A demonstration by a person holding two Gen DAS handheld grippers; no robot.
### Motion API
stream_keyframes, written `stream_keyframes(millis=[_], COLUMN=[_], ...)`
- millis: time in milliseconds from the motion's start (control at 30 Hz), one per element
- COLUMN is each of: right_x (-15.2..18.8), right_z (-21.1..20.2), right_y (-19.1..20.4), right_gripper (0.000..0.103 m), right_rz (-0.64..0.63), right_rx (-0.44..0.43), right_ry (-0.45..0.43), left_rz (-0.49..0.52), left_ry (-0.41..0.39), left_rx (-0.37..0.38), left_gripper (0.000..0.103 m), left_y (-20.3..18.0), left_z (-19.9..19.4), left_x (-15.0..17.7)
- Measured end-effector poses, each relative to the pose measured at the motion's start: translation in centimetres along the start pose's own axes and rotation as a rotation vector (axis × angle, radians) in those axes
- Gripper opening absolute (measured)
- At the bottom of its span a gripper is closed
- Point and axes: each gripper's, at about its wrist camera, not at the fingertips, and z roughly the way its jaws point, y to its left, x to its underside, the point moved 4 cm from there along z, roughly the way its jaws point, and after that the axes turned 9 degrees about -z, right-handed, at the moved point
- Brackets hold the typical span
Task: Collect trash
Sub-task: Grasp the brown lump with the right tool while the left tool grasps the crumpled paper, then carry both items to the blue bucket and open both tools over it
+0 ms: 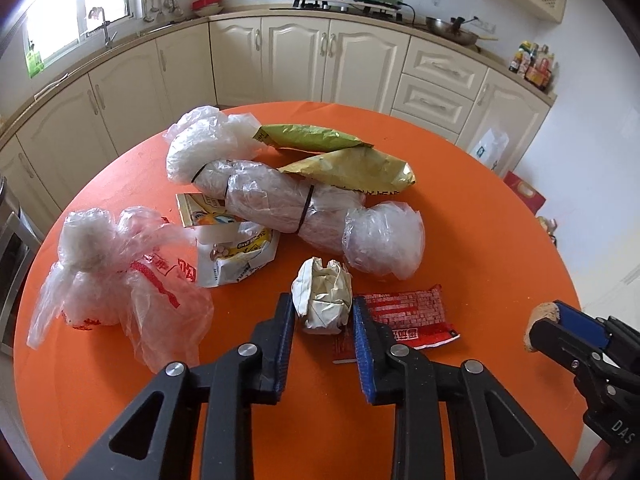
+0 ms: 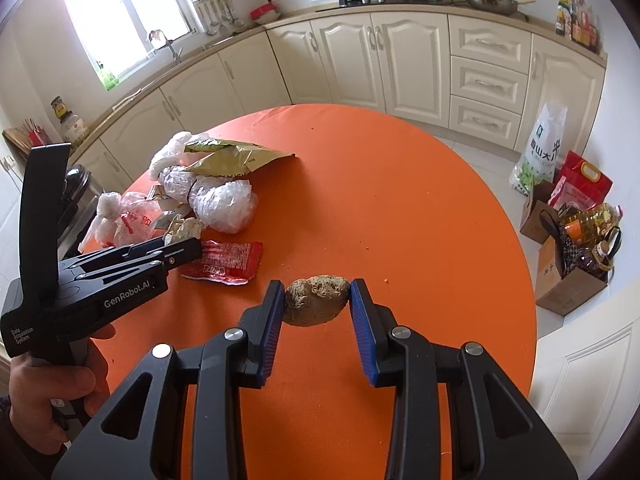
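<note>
"GenRobot.AI" in white on the side of the left gripper, "Data Acquisition System" in small white print on its rear body, "DAS" on the right gripper, other package lettering too blurred to read

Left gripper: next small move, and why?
Probably close the left gripper. Its jaws sit open on either side of the crumpled paper ball, which rests on the orange table, while the right gripper already holds a brown lump.
</note>
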Motion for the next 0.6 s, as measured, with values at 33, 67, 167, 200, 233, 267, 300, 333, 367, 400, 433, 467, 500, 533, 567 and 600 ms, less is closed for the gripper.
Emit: stream_keyframes(millis=[33, 67, 167, 200, 233, 267, 300, 333, 367, 400, 433, 467, 500, 533, 567, 600], right_x=[0.1, 0.2, 0.5, 0.6, 0.7, 0.8, 0.8, 0.9, 0.9, 1.0, 1.0, 1.0, 1.1, 1.1, 1.1, 1.1], right_z=[-0.1, -0.3, -0.8, -1.0, -1.2, -1.6, -1.9, -2.3, -2.7, -3.1, -3.5, -4.0, -4.5, -5.0, -5.6, -6.1], right_y=[0.0, -0.1, -0.1, -0.1, -0.1, -0.2, -0.2, -0.3, -0.3, -0.4, -0.4, -0.4, -0.5, -0.6, -0.7, -0.7], right_gripper=[0.034, 0.034, 0.034, 0.034, 0.034, 0.034, 0.034, 0.034, 0.034, 0.034, 0.034, 0.034, 0.034, 0.034, 0.034, 0.034], right_rz=[0.001, 0.003, 0.008, 0.01, 0.012, 0.014, 0.017, 0.02, 0.02, 0.021, 0.022, 0.022, 0.022, 0.023, 0.022, 0.023], right_rx=[0.001, 0.0, 0.001, 0.002, 0.003, 0.004, 0.003, 0.004, 0.008, 0.009, 0.009, 0.012, 0.015, 0.02, 0.023, 0.025], right_ry=[-0.001, -0.002, -0.005, -0.007, -0.01, -0.016, -0.021, -0.028, -0.034, -0.04, -0.047, -0.056, -0.065, -0.074, -0.084, -0.093], left_rz=[-0.001, -0.002, 0.006, 0.005, 0.005, 0.005, 0.004, 0.004, 0.005, 0.008, 0.013, 0.017, 0.021, 0.027, 0.032, 0.038], left_ry=[-0.003, -0.009, -0.034, -0.039, -0.045, -0.051, -0.057, -0.065, -0.074, -0.084, -0.095, -0.103, -0.112, -0.122, -0.132, -0.14], left_rx=[0.011, 0.017, 0.032, 0.035, 0.038, 0.041, 0.045, 0.05, 0.054, 0.06, 0.066, 0.072, 0.079, 0.086, 0.099, 0.112], left_gripper=[0.023, 0.023, 0.023, 0.023, 0.023, 0.023, 0.023, 0.023, 0.023, 0.023, 0.023, 0.023, 0.023, 0.023, 0.023, 0.023], left_y=[0.1, 0.1, 0.2, 0.3, 0.4, 0.6, 0.7, 0.7, 0.7, 0.6, 0.4, 0.1, -0.2, -0.3, -0.8, -1.1], left_z=[-0.1, -0.3, -1.3, -1.8, -2.2, -2.8, -3.4, -3.9, -4.6, -5.3, -6.0, -6.7, -7.3, -8.1, -8.9, -9.5], left_x=[0.0, 0.0, 0.2, 0.4, 0.5, 0.8, 1.0, 1.3, 1.6, 1.9, 2.2, 2.3, 2.7, 2.9, 3.1, 3.4])
